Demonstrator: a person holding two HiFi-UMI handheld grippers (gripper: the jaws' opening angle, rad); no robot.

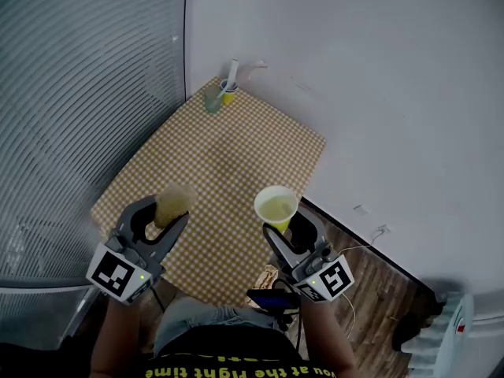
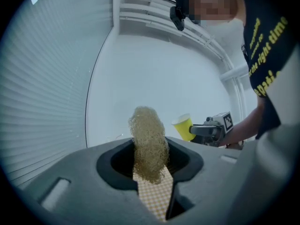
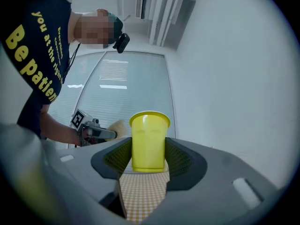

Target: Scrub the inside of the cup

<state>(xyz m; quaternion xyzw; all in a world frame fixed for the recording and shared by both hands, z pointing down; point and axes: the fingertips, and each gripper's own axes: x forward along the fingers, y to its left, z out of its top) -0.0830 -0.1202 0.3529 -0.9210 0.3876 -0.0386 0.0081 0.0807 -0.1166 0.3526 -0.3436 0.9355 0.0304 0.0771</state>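
In the head view my right gripper (image 1: 287, 225) is shut on a yellow cup (image 1: 276, 208), held upright above the near right corner of the checkered table (image 1: 228, 152). The cup's mouth faces up and its inside looks pale. My left gripper (image 1: 168, 213) is shut on a tan mesh scrubber (image 1: 175, 201), held above the table's near left part, apart from the cup. In the left gripper view the scrubber (image 2: 149, 144) stands up between the jaws, with the cup (image 2: 183, 127) off to the right. In the right gripper view the cup (image 3: 149, 142) sits between the pads.
A green cup and a yellow holder with a white stick (image 1: 220, 94) stand at the table's far corner. Window blinds (image 1: 79, 93) run along the left and a white wall (image 1: 354, 69) along the back. Wood floor (image 1: 370, 290) and a white radiator (image 1: 455, 329) lie at the right.
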